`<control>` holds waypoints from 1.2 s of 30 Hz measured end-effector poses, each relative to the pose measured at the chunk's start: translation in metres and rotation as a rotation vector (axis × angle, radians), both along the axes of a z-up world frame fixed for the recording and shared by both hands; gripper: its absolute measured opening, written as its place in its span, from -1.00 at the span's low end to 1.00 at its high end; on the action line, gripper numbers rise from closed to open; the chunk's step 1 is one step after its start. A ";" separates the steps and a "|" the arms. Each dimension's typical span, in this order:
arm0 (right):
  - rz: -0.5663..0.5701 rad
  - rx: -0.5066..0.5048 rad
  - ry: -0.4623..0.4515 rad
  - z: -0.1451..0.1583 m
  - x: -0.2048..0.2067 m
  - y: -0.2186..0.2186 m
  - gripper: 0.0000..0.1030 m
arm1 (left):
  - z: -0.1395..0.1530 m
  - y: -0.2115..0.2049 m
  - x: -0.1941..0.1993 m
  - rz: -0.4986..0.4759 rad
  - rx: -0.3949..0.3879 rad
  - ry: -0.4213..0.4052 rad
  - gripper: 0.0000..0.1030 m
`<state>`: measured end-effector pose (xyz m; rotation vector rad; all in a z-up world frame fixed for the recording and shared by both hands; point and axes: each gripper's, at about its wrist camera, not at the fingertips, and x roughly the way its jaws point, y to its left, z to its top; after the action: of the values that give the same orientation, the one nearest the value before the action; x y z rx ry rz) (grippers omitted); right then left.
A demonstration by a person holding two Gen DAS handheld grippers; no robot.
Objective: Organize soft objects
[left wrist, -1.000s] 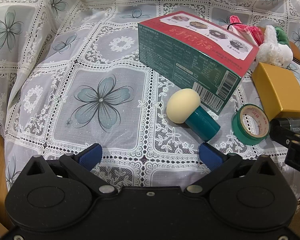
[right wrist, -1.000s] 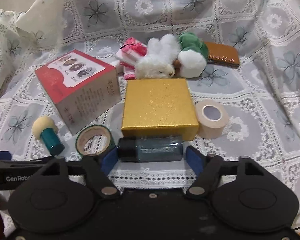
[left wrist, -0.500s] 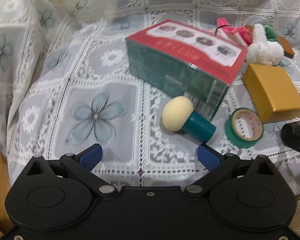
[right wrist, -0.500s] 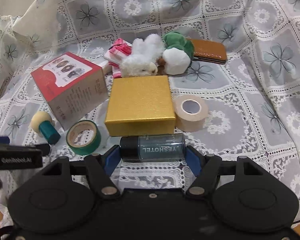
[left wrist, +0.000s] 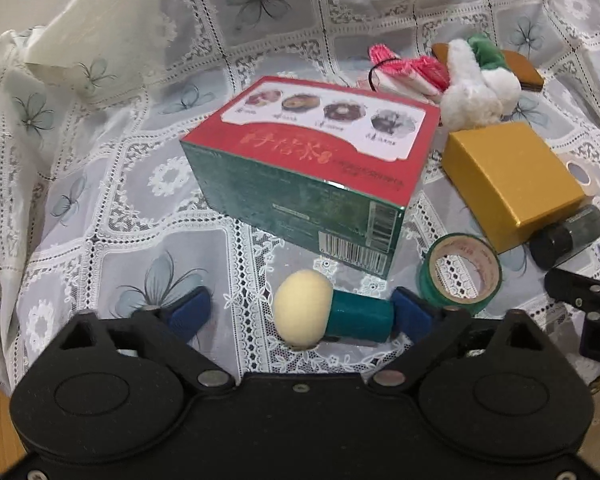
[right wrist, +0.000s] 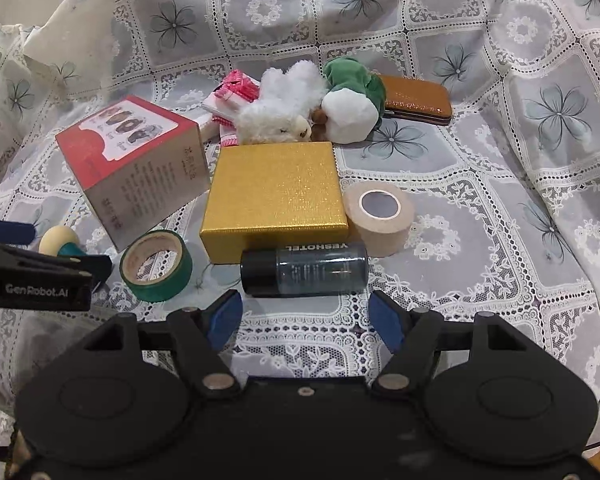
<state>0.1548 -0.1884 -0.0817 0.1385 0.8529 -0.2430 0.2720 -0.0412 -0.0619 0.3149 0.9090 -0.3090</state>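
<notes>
A cream sponge puff with a teal handle (left wrist: 332,316) lies on the lace cloth between the open fingers of my left gripper (left wrist: 300,312); the right fingertip is at the handle's end. It also shows in the right wrist view (right wrist: 60,240). My right gripper (right wrist: 306,316) is open just short of a dark bottle (right wrist: 304,268) lying on its side. A white plush toy (right wrist: 280,112), a green and white plush (right wrist: 352,100) and a pink cloth bundle (right wrist: 236,92) lie at the back.
A red and green carton (left wrist: 312,160) stands behind the puff. A gold box (right wrist: 276,192), a green tape roll (right wrist: 156,266), a beige tape roll (right wrist: 380,216) and a brown case (right wrist: 416,98) lie around. The lace cloth (right wrist: 500,200) rises at the sides.
My left gripper moved forward and right until the sponge puff came between its fingers. My right gripper drew back slightly from the dark bottle, which now lies just beyond its tips.
</notes>
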 end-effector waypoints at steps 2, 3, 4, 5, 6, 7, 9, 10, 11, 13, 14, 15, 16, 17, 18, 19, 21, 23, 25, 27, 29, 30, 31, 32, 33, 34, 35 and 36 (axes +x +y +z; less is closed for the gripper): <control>0.001 0.005 -0.005 -0.001 0.001 -0.001 0.41 | -0.002 0.000 -0.002 -0.007 -0.004 0.017 0.72; 0.004 0.005 -0.005 -0.001 0.002 -0.001 0.45 | -0.003 0.001 -0.001 -0.007 -0.007 0.021 0.72; 0.006 0.005 -0.007 -0.002 0.003 -0.001 0.49 | -0.003 0.001 -0.002 -0.007 -0.011 0.021 0.71; 0.008 0.003 -0.008 -0.002 0.003 0.000 0.51 | -0.003 0.002 -0.002 -0.005 -0.017 0.022 0.68; 0.009 0.002 -0.009 -0.003 0.004 0.000 0.55 | -0.003 0.003 -0.002 -0.002 -0.023 0.022 0.62; 0.009 0.001 -0.011 -0.004 0.005 0.001 0.59 | -0.003 0.003 -0.003 0.000 -0.031 0.023 0.60; 0.011 -0.006 -0.010 -0.005 0.008 0.002 0.64 | -0.004 0.003 -0.003 0.005 -0.051 0.030 0.49; 0.011 -0.009 -0.010 -0.005 0.009 0.003 0.66 | -0.004 0.004 -0.003 0.009 -0.061 0.033 0.46; 0.012 -0.013 -0.010 -0.005 0.010 0.003 0.66 | -0.003 0.004 -0.004 0.013 -0.069 0.035 0.39; 0.014 -0.018 -0.009 -0.006 0.012 0.003 0.67 | -0.002 0.005 -0.004 0.018 -0.092 0.045 0.30; 0.016 -0.022 -0.009 -0.006 0.013 0.004 0.67 | -0.001 0.005 -0.004 0.022 -0.103 0.048 0.24; 0.017 -0.024 -0.009 -0.006 0.015 0.003 0.67 | 0.000 0.006 -0.005 0.025 -0.113 0.051 0.18; 0.017 -0.026 -0.008 -0.006 0.016 0.003 0.67 | 0.000 0.005 -0.006 0.027 -0.119 0.052 0.15; 0.015 -0.027 -0.009 -0.006 0.017 0.002 0.67 | 0.001 0.005 -0.007 0.028 -0.126 0.053 0.10; 0.014 -0.029 -0.010 -0.005 0.018 0.002 0.65 | 0.002 0.005 -0.008 0.030 -0.132 0.054 0.10; 0.013 -0.031 -0.011 -0.005 0.018 0.002 0.63 | 0.003 0.005 -0.009 0.034 -0.140 0.057 0.10; 0.010 -0.038 -0.008 -0.005 0.019 0.002 0.45 | 0.004 0.005 -0.010 0.046 -0.146 0.059 0.10; 0.010 -0.039 0.003 -0.004 0.019 0.001 0.34 | 0.005 0.005 -0.012 0.057 -0.155 0.064 0.10; 0.012 -0.031 0.005 -0.002 0.018 0.000 0.34 | 0.006 0.007 -0.015 0.068 -0.168 0.070 0.10; 0.010 -0.022 0.005 0.000 0.014 -0.001 0.34 | 0.008 0.009 -0.018 0.081 -0.180 0.076 0.10; 0.009 -0.014 0.003 0.004 0.008 -0.001 0.34 | 0.011 0.010 -0.023 0.095 -0.187 0.079 0.10; 0.009 -0.009 0.001 0.007 0.005 -0.002 0.34 | 0.012 0.011 -0.027 0.104 -0.187 0.080 0.10; 0.009 -0.003 -0.002 0.009 0.001 -0.002 0.34 | 0.014 0.012 -0.030 0.112 -0.188 0.081 0.10; 0.010 0.005 -0.003 0.012 -0.003 -0.003 0.34 | 0.015 0.012 -0.034 0.120 -0.188 0.083 0.10; 0.011 0.016 -0.006 0.016 -0.007 -0.003 0.34 | 0.018 0.012 -0.039 0.127 -0.187 0.084 0.10; 0.011 0.025 -0.007 0.018 -0.011 -0.004 0.34 | 0.020 0.012 -0.044 0.132 -0.185 0.083 0.10; 0.011 0.036 -0.009 0.022 -0.017 -0.005 0.34 | 0.023 0.012 -0.049 0.138 -0.182 0.082 0.10; 0.012 0.047 -0.010 0.025 -0.022 -0.005 0.34 | 0.026 0.011 -0.055 0.142 -0.178 0.080 0.10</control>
<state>0.1324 -0.1937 -0.0564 0.1780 0.8496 -0.2112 0.2173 -0.0301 -0.0359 0.0736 0.9697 -0.2705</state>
